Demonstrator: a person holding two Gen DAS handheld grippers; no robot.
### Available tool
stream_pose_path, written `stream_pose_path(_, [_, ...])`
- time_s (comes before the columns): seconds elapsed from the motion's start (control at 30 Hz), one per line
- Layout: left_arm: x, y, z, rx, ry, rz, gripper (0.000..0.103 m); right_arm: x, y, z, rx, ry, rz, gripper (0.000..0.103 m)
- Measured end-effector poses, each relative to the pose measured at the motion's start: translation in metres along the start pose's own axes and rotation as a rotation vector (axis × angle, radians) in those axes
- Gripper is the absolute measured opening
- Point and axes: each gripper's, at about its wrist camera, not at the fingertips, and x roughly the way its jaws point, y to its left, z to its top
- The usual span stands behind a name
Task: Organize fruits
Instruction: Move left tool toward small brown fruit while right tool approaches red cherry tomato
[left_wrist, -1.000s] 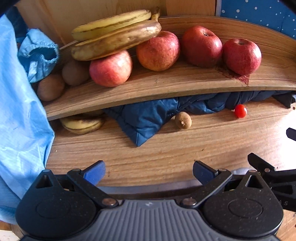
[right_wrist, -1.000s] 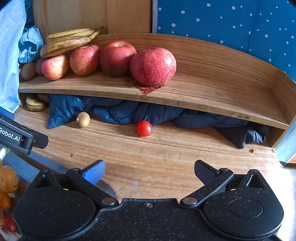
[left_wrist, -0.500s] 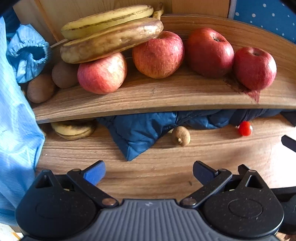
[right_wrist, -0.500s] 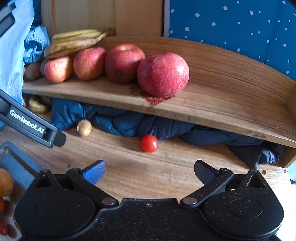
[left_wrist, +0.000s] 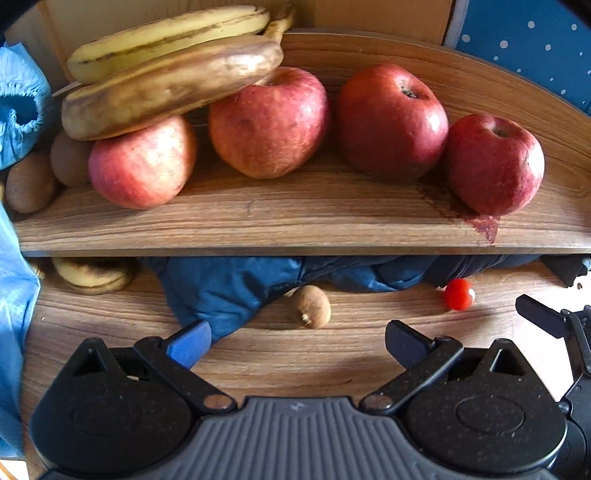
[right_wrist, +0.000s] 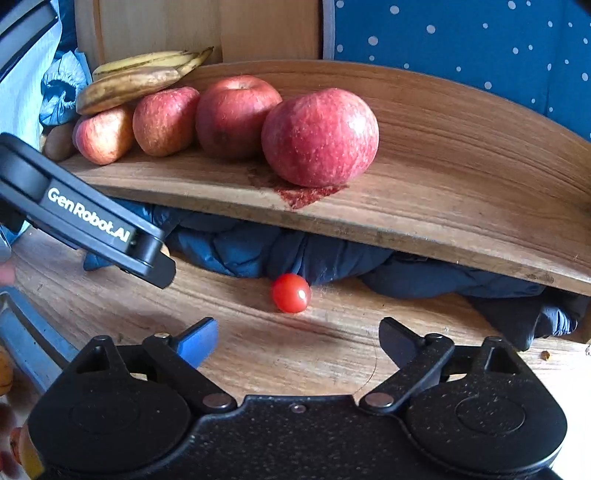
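fruits line the curved wooden shelf (left_wrist: 303, 225): four round red apples (left_wrist: 269, 122) in a row, skins speckled and glossy, with two long bruised bananas (left_wrist: 170, 88) resting across the left pair, brown fuzzy kiwis (left_wrist: 29, 182) tucked at the shelf's left end. a dark red stain marks the wood grain under the rightmost apple (right_wrist: 319, 136). below, on the grained wooden table (left_wrist: 332, 358), a small smooth cherry tomato (right_wrist: 290, 292) sits just at the edge of a puffy quilted blue jacket (left_wrist: 229, 291) stuffed under the shelf, and a fuzzy oval kiwi (left_wrist: 311, 306) lies beside that fabric, left of the tomato. another spotted banana (left_wrist: 94, 277) peeks out under the shelf's left end. left gripper (left_wrist: 295, 339) hovers with fingers spread wide, nothing between them, kiwi ahead. right gripper (right_wrist: 297, 339) likewise gaping and empty, tomato dead centre ahead.
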Motion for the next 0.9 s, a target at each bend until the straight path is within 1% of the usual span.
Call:
stream_pose_path(0.13, [-0.001,-0.007,0.001,0.012,-0.030,0.009,0.098,0.004,0.001,-0.002,-0.005,-0.021,0.006,0.086])
stream_pose_path(0.27, [0.000,-0.014,0.002,0.023,-0.033,0.009,0.091,0.009,0.004,-0.002,-0.024,-0.033,0.018,0.079])
stream_pose_path(0.37, [0.001,-0.015,0.002,0.008,-0.034,0.006,0.088,0.011,0.004,0.000,-0.025,-0.032,0.022,0.074])
stream_pose_path(0.4, [0.001,-0.016,0.002,0.000,-0.035,0.003,0.084,0.012,0.005,0.001,-0.024,-0.032,0.021,0.071])
stream_pose_path(0.47, [0.001,-0.017,0.002,-0.011,-0.037,-0.005,0.082,0.013,0.004,0.002,-0.018,-0.026,0.018,0.067])
stream_pose_path(0.53, [0.001,-0.019,0.001,-0.016,-0.039,-0.014,0.079,0.015,0.004,0.002,-0.011,-0.016,0.024,0.060])
stream_pose_path(0.57, [0.002,-0.019,-0.002,-0.018,-0.041,-0.016,0.076,0.016,0.004,0.002,-0.011,-0.015,0.025,0.059])
stream_pose_path(0.63, [0.001,-0.018,-0.003,-0.022,-0.045,-0.021,0.072,0.018,0.006,0.005,-0.016,-0.014,0.030,0.053])
stream_pose_path(0.7, [0.001,-0.018,-0.005,-0.032,-0.043,-0.026,0.067,0.018,0.008,0.004,-0.020,-0.011,0.038,0.051])
stream_pose_path(0.8, [0.004,-0.009,-0.006,-0.051,-0.047,-0.036,0.063,0.020,0.012,0.005,-0.024,-0.011,0.044,0.050])
stream_pose_path(0.9, [0.003,-0.007,-0.008,-0.048,-0.048,-0.038,0.060,0.021,0.013,0.005,-0.023,-0.014,0.037,0.044])
